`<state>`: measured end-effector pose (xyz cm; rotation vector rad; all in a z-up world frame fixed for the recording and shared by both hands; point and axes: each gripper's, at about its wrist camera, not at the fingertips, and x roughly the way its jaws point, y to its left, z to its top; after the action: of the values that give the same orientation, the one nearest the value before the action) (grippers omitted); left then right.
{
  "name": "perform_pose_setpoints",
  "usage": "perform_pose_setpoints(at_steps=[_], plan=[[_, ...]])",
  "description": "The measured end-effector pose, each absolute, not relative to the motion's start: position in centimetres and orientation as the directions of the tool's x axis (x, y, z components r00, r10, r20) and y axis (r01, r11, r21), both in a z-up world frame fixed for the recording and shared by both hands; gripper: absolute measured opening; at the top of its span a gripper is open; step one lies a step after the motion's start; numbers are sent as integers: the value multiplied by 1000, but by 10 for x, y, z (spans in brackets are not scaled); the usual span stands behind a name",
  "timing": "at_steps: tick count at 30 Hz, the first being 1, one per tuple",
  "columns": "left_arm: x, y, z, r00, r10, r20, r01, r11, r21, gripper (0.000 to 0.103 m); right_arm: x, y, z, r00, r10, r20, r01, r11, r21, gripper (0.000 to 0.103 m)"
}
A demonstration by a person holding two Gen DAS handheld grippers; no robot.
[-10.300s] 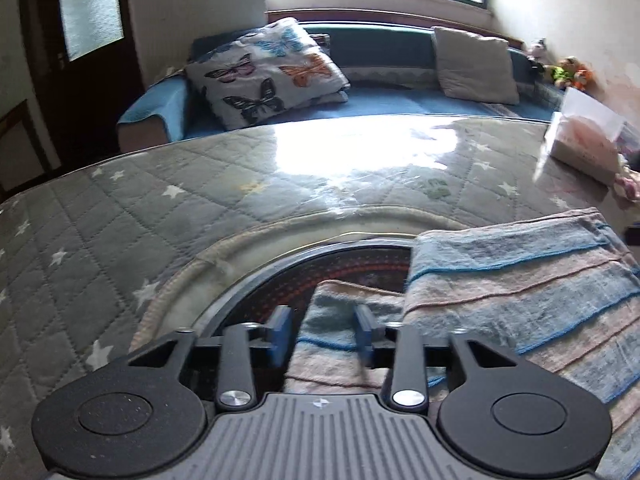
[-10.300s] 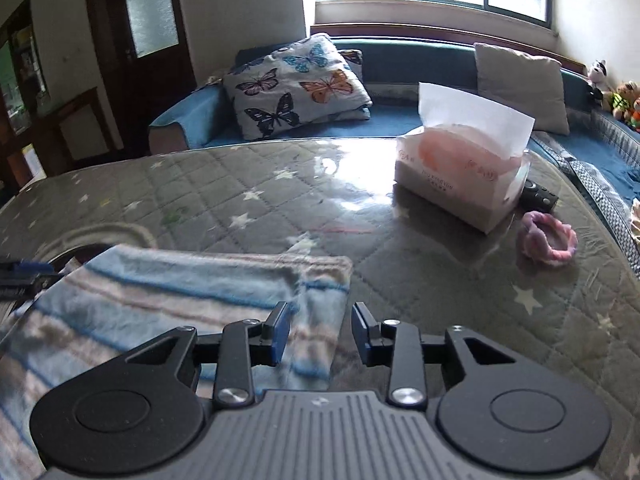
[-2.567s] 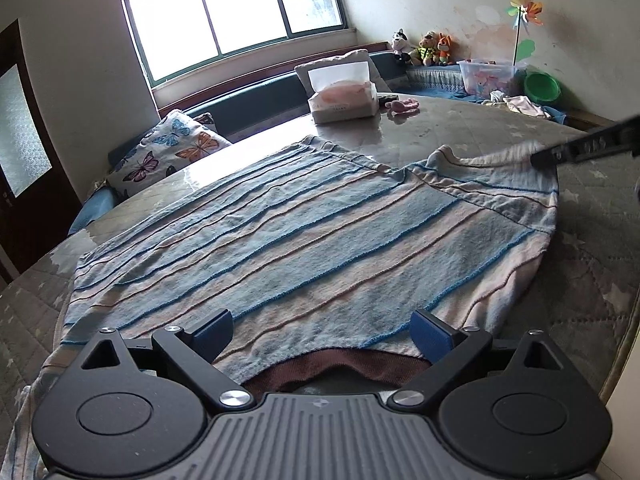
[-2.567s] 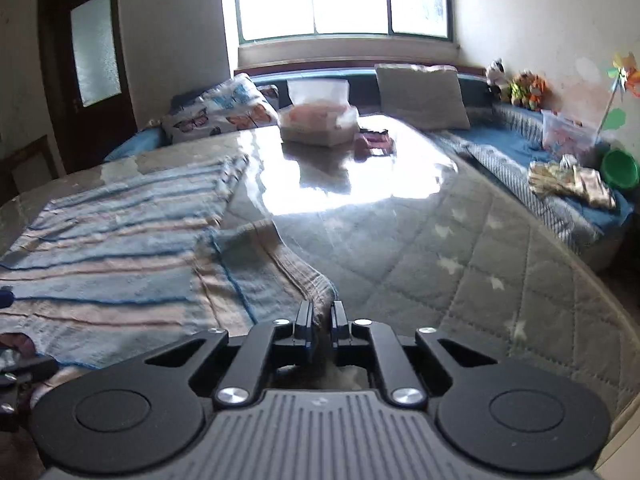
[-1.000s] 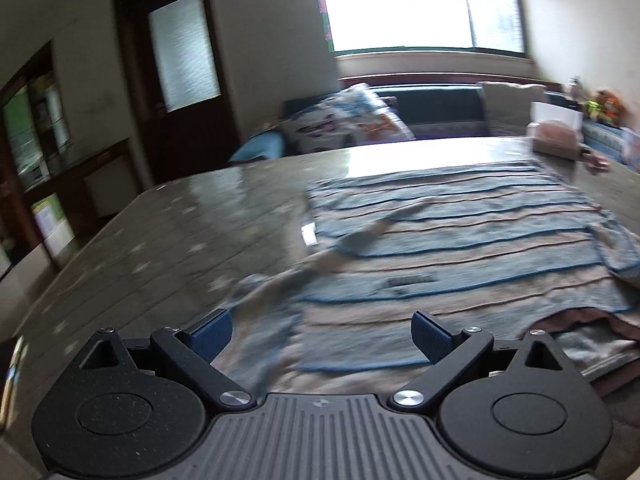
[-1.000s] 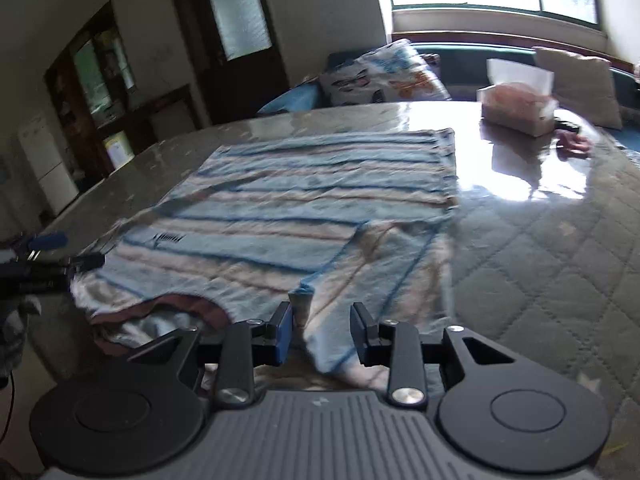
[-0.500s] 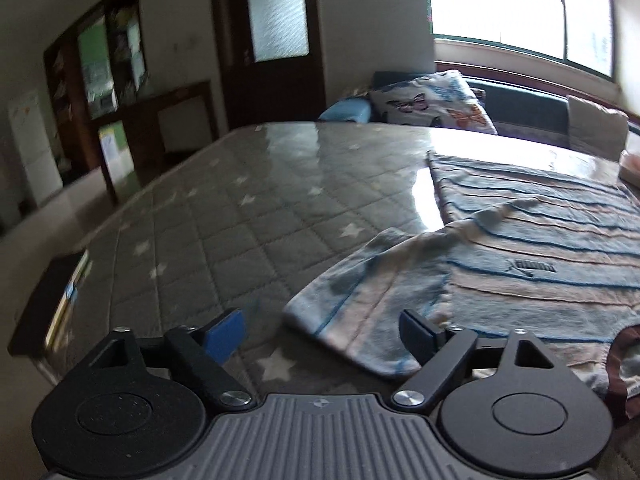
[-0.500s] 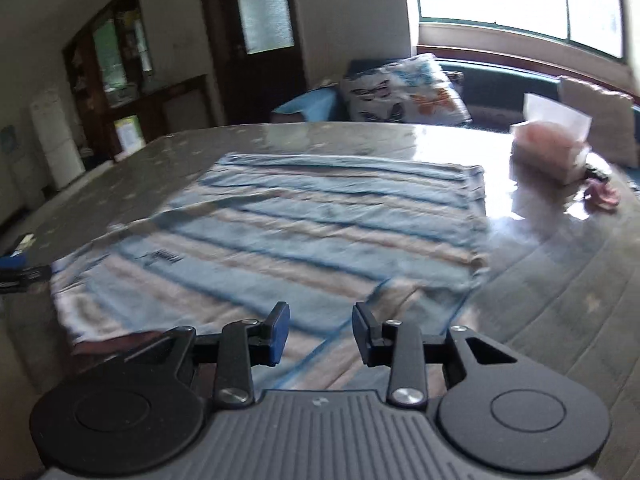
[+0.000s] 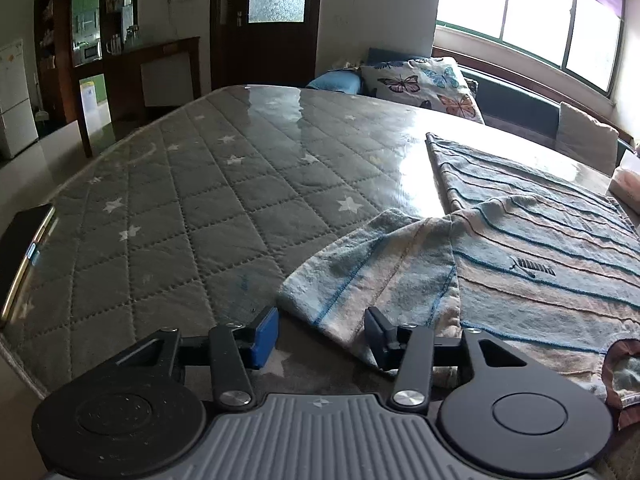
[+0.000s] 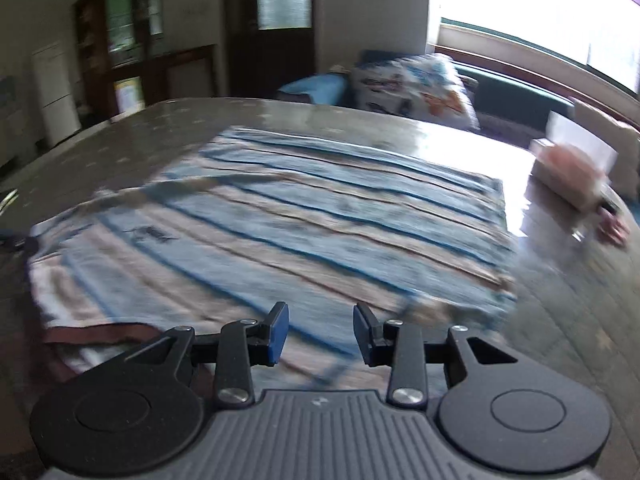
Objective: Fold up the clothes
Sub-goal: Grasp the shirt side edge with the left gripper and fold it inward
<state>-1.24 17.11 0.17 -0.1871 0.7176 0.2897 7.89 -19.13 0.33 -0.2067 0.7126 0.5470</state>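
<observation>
Sleeve lies limp and light; your left hand-held gripper is closing around its cuff, not yet pinching. Right hand-held gripper opens, empty, over the shirt.

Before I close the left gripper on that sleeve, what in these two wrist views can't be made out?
- Left wrist view: the sleeve edge nearest the left gripper, whose jaws are closing, passes under the right-hand finger; contact is hidden there.
- Left wrist view: the striped shirt and tissue box are cut off by the right edge.
- Right wrist view: motion blur smears everything, including the shirt's logo; the right gripper is opening, nothing visibly pinched.
</observation>
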Motion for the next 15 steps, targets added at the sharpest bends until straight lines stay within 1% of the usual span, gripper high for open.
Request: perform_pose_setpoints(at_steps=[1,3,7,13,14,15], plan=[[-12,172,1,718,191,-669,-323,943,-77,50,75,-182,6,610,426,-668,-569,822,5,41],[-12,174,1,723,179,-667,-320,943,-94,50,70,-161,8,579,465,-670,-621,784,8,43],[-15,176,2,730,161,-665,-317,941,-121,50,58,-118,9,512,529,-676,-713,701,9,43],[-18,180,3,742,134,-657,-314,935,-164,50,42,-53,5,432,583,-688,-811,585,-12,43],[-18,181,3,745,129,-655,-311,935,-170,49,40,-45,4,426,587,-689,-818,575,-16,43],[-17,180,2,747,125,-653,-306,936,-171,46,39,-37,3,421,589,-690,-824,566,-20,43]])
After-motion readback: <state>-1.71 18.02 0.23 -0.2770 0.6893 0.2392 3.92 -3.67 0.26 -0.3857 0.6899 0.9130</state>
